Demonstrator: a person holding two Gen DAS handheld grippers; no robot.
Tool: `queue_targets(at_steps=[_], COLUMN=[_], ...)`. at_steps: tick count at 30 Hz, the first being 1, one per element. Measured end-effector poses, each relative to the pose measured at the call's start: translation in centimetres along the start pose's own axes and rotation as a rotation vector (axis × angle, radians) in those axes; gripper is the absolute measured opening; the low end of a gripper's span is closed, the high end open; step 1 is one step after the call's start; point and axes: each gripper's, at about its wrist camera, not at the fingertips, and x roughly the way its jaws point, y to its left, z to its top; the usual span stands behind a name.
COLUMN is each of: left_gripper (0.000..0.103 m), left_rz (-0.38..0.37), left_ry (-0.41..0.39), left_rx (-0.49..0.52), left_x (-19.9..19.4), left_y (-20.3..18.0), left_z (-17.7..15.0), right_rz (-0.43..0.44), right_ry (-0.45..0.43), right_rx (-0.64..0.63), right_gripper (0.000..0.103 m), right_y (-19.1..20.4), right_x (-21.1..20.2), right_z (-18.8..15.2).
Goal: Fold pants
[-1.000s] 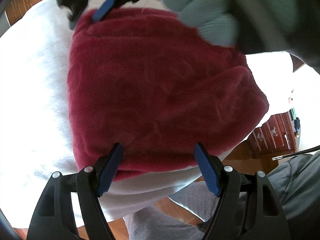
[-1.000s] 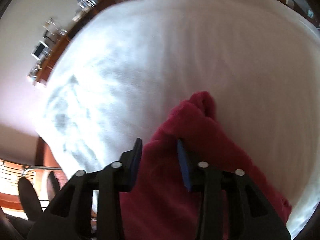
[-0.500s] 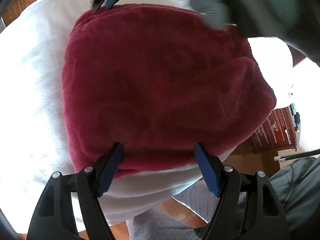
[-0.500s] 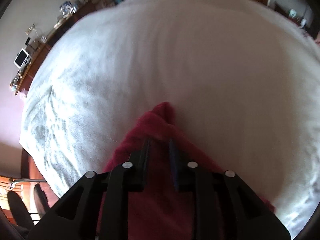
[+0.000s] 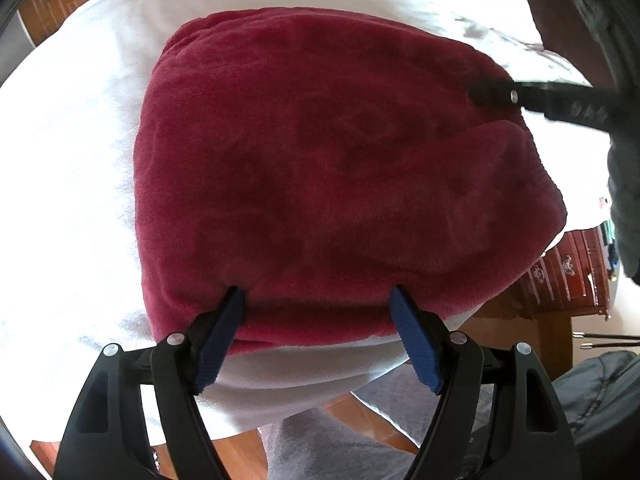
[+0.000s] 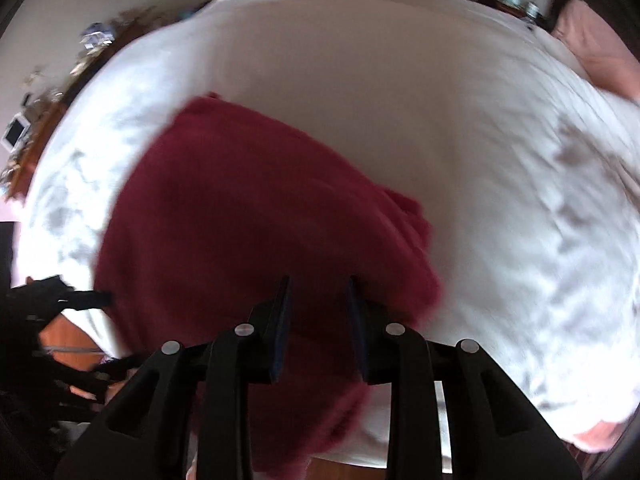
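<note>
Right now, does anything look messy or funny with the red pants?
Mostly tidy. The red pants lie folded in a compact bundle on the white sheet, but one thick rolled edge bulges at the right side instead of lying flat.

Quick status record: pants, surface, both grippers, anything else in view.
pants: dark red fleece, folded into a compact stack
surface: white sheet, pants lying on it
left gripper: jaws wide open at the near edge of the pants, nothing pinched
right gripper: jaws narrowly apart above the pants, just been opening, no cloth visibly pinched
other: wooden dresser beyond the sheet's edge
</note>
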Motion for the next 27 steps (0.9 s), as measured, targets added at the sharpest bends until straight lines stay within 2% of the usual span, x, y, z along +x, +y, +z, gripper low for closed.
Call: queue_targets(at_steps=[3,8,12,13,15,17,21,25,26,27], left_gripper=[0.075,0.077,0.077,0.077,0.077,0.077,0.077,0.077,0.077,0.077], left_rz=[0.004,0.072,0.075,0.073,0.072,0.073,0.075,0.084,0.086,0.089], left_ry=[0.007,0.019,0.003,-0.003,-0.013,-0.018,-0.01,-0.001,0.003,0.011], left_rx=[0.008,0.058,0.026,0.019,0.007,0.001,-0.005,0.01,0.013,0.016], left_x=[0.4,1.3,0.3,0.0,-0.6,-0.8,-0.4,-0.1,0.0,0.2], left_y=[-0.9,-2.9,-3.3,-3.3,-3.4,-3.6,-3.5,-3.9,-3.8,-3.8], left_z=[0.0,-0.1,-0.1,-0.1,-0.2,-0.3,-0.4,-0.2,-0.3,-0.4], right_rz=[0.008,-0.01,0.061,0.08,0.123,0.149,0.11,0.038,0.053,0.055], right_ry=[0.023,0.017,-0.028,-0.041,-0.058,-0.056,-0.01,0.037,0.057,0.067], right_rx=[0.055,0.036,0.047,0.047,0.035,-0.021,-0.12,-0.102,-0.066,-0.044], right_gripper=[0.026,0.026,0.029,0.031,0.044,0.045,0.045,0.045,0.049,0.058], right_y=[-1.3,-1.6,-2.8,-2.9,-2.6,-2.4,-0.6,-1.4,-2.2,-2.5], right_x=[2.3,4.3,0.6,-0.4,-2.1,-3.5,-2.9,-0.3,0.8,1.4], right_z=[-1.0,-1.6,-2.2,-2.6,-3.6,-5.4,-8.3,-9.6,-10.0,-10.1])
